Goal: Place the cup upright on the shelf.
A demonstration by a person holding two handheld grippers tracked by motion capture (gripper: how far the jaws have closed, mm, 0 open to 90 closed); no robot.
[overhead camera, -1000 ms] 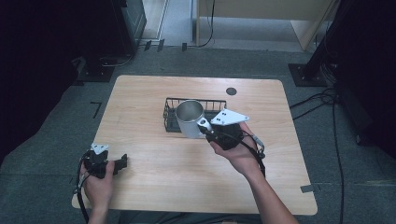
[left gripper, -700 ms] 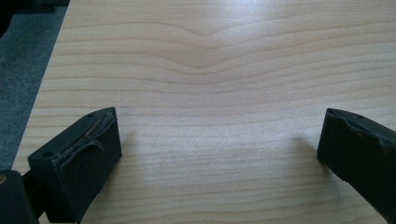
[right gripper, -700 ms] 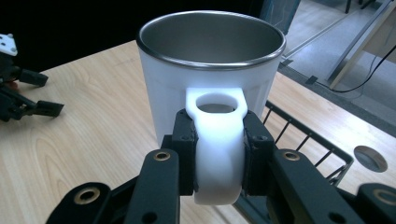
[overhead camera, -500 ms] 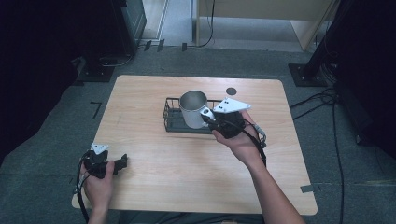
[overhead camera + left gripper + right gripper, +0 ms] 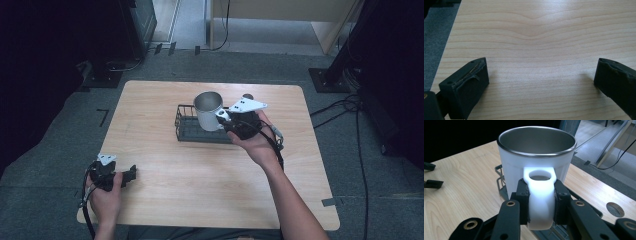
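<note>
Right gripper view: the right gripper (image 5: 541, 202) clamps the handle of a white steel-lined mug (image 5: 536, 157), upright, seemingly above the black wire basket (image 5: 187, 127), whose floor is hidden. Left gripper (image 5: 541, 80) gapes empty on the wooden table (image 5: 536, 37).

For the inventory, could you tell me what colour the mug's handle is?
White; the handle of the mug shows best in the right gripper view.

A lab or test room: a bare wooden table (image 5: 200, 175) stands on grey carpet (image 5: 50, 165), with cables (image 5: 360, 145) trailing across the floor and dark equipment stands (image 5: 332, 75) around it
</note>
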